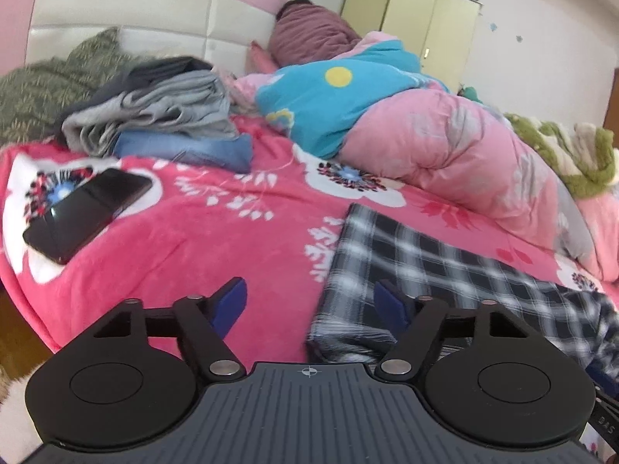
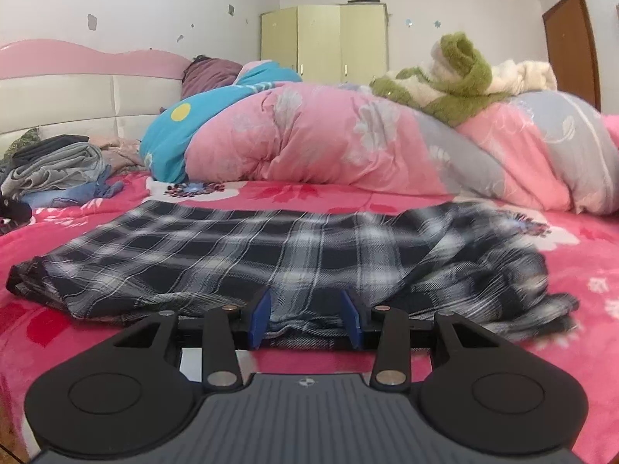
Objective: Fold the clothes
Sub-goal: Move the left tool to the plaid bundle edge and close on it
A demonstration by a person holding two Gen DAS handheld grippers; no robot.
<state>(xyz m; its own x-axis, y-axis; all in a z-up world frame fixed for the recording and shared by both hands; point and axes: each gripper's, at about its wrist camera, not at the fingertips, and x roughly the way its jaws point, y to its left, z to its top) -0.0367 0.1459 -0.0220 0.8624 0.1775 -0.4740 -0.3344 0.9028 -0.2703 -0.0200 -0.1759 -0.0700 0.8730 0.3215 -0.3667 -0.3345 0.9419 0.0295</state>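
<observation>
A black-and-white plaid garment [image 2: 294, 247] lies flat across the pink flowered blanket [image 2: 588, 255], its right end rumpled. My right gripper [image 2: 306, 321] is at the garment's near hem, and bunched plaid fills the gap between its blue pads, so it is shut on the cloth. In the left wrist view the same plaid garment [image 1: 433, 255] lies to the right. My left gripper [image 1: 311, 305] stands open at its left near corner. The right finger [image 1: 390, 305] rests over the plaid, and the left finger [image 1: 232, 301] is over bare blanket.
A black phone [image 1: 85, 212] lies on the blanket at the left. Behind it is a pile of grey and blue clothes [image 1: 154, 120]. A bulky pink and blue duvet [image 1: 445, 154] runs along the back, with a green fleece [image 2: 456, 77] on it. The bed's edge and floor [image 1: 15, 332] are at the left.
</observation>
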